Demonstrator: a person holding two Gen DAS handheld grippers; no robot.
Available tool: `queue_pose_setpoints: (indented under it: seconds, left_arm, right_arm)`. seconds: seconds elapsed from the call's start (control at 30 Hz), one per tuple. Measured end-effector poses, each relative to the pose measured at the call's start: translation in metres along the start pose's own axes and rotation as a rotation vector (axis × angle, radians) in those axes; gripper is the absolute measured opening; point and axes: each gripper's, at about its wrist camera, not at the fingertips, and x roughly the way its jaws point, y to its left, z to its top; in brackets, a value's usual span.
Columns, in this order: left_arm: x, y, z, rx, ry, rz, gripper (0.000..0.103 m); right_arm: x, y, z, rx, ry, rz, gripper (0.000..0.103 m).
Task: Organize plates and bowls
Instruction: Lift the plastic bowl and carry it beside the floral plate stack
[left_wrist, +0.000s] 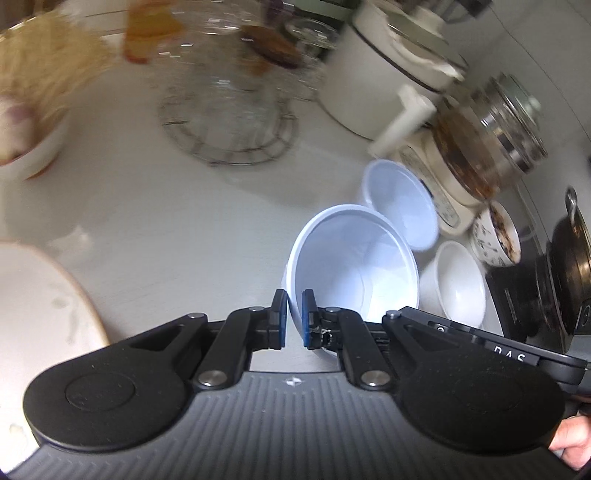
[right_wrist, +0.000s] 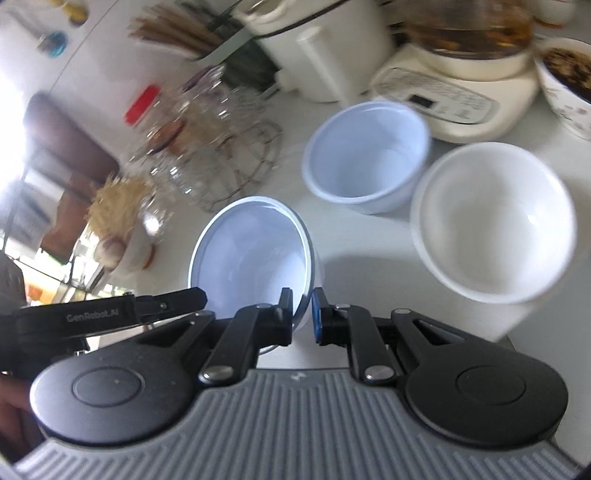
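A pale blue bowl (left_wrist: 354, 266) hangs tilted above the white counter, held at its rim from two sides. My left gripper (left_wrist: 294, 319) is shut on its near left rim. My right gripper (right_wrist: 303, 314) is shut on the same bowl (right_wrist: 255, 251) at its right rim. The left tool's black body (right_wrist: 110, 317) reaches in from the left. A second pale blue bowl (right_wrist: 365, 155) and a white bowl (right_wrist: 495, 221) stand on the counter beyond. A white flower-patterned plate (left_wrist: 37, 302) lies at the left edge.
A patterned bowl (left_wrist: 496, 236) with dark food stands by a cream kettle base (right_wrist: 454, 99). Behind are a white cooker (left_wrist: 388, 74), glass jars on a wire rack (left_wrist: 225, 110) and a dark pot (left_wrist: 569, 258) on a hob at the right.
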Motion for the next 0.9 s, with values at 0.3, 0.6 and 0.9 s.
queue_pose_setpoints:
  seconds: [0.3, 0.6, 0.9]
  left_arm:
    - [-0.01, 0.04, -0.016, -0.123, 0.002, 0.045, 0.009]
    - [-0.003, 0.053, -0.021, -0.142, 0.012, 0.06, 0.009]
    - [-0.01, 0.055, -0.022, -0.138, 0.026, 0.051, 0.018]
  right_arm:
    - [0.031, 0.022, -0.003, -0.074, 0.092, 0.021, 0.013]
    - [0.045, 0.026, -0.009, -0.078, 0.114, 0.02, 0.015]
    - [0.041, 0.032, -0.009, -0.086, 0.096, -0.001, 0.021]
